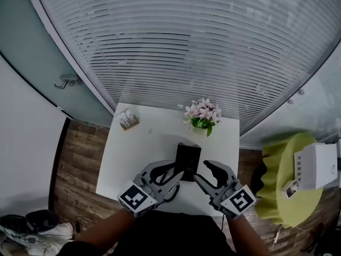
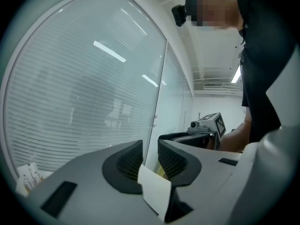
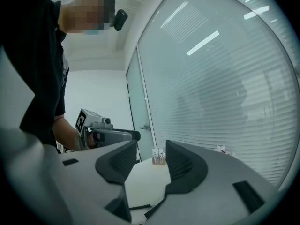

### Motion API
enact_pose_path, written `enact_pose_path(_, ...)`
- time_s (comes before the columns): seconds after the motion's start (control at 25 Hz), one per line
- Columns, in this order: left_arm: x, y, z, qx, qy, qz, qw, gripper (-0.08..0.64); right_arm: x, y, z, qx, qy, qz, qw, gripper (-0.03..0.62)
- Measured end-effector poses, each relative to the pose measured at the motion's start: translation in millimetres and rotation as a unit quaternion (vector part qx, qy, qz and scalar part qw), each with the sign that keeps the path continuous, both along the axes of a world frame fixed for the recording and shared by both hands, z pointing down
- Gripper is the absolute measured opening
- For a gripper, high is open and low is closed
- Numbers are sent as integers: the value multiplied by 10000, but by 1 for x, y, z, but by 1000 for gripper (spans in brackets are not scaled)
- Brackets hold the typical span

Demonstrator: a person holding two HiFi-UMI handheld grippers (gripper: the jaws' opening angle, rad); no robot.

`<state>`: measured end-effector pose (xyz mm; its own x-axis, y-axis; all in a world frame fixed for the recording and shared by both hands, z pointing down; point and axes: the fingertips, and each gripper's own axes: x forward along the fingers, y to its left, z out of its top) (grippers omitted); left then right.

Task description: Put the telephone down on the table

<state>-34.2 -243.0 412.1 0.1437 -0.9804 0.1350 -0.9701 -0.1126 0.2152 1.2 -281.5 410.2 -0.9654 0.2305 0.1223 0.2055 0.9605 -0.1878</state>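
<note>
The black telephone (image 1: 188, 160) lies on the small white table (image 1: 144, 148), near its front middle. My left gripper (image 1: 179, 173) hangs just left of the telephone's near end with its jaws a narrow gap apart and nothing between them (image 2: 150, 157). My right gripper (image 1: 201, 172) hangs just right of it, jaws wider apart and empty (image 3: 151, 162). Neither gripper holds the telephone. Both gripper views look out level over the table toward the blinds and do not show the telephone. Each gripper view shows the other gripper (image 2: 194, 137) (image 3: 110, 135) off to one side.
A pot of pink flowers (image 1: 202, 115) stands at the table's back right and a small card holder (image 1: 128, 119) (image 3: 158, 156) at its back left. A glass wall with blinds (image 1: 202, 41) runs behind. A green round table (image 1: 277, 191) with a white device (image 1: 317, 167) stands to the right; shoes (image 1: 26, 225) lie on the floor at lower left.
</note>
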Motion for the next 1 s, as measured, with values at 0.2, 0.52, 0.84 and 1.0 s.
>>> enact_pose_path(0.2,7,-3,-16,166,-132,14,9998,17,-3,9,-21,238,-285,38,9993,46)
enact_pose_path(0.52,15,-7,-14,198,-216,85,9995,9,-1,14,-22,298,-278,131,9991,23)
enact_pose_path(0.84,20,-6,-7,159,-135,73,9998,9,4,16,-22,295,-274,166,9991,23)
enact_pose_path(1.0,23,-5,-6,141,-168,110,9997,9,6,17,-20,324,-247,160,9990,23)
